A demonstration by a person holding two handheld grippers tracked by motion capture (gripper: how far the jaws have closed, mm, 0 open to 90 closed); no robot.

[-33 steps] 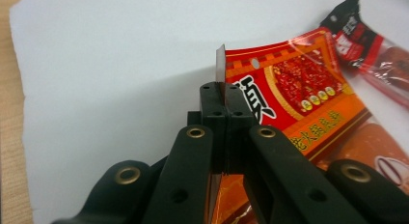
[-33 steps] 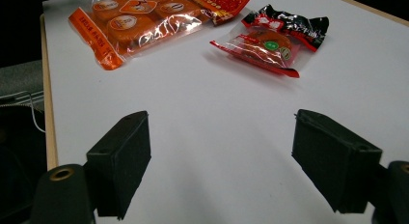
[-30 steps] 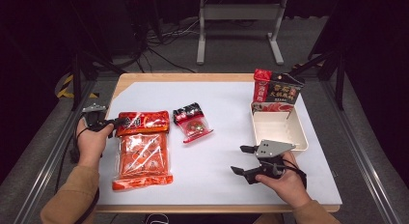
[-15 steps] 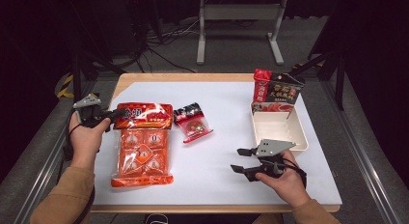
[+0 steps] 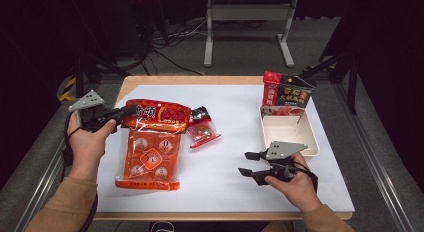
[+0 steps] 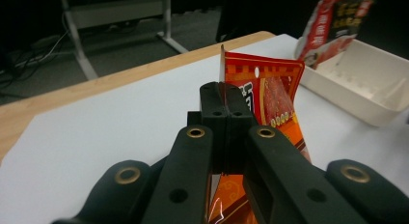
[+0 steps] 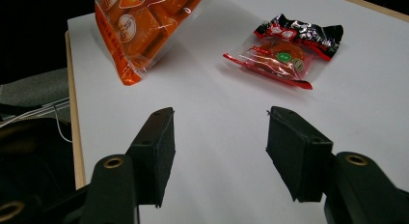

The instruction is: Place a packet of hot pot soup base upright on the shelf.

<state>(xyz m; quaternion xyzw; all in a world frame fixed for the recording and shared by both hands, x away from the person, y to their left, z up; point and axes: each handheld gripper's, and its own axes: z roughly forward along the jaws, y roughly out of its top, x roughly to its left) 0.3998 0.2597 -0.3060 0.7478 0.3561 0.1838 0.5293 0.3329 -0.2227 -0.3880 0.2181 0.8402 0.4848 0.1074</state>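
The left hand-held gripper (image 6: 223, 105) is clamped on the top edge of the orange packet (image 5: 150, 152); the right hand-held gripper (image 7: 219, 137) stands wide, a small packet (image 7: 284, 50) ahead of it.

Small clear-and-black snack packet (image 5: 202, 130) lies mid-counter. White tray (image 5: 310, 137) sits far right; a red-and-black bag (image 5: 286, 94) stands at its far end.

Small packet (image 5: 202, 131) right of large bag (image 5: 150, 149)

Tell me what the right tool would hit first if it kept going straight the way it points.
Probably the small snack packet: the open right tool points across bare table toward it, though depth is hard to judge.
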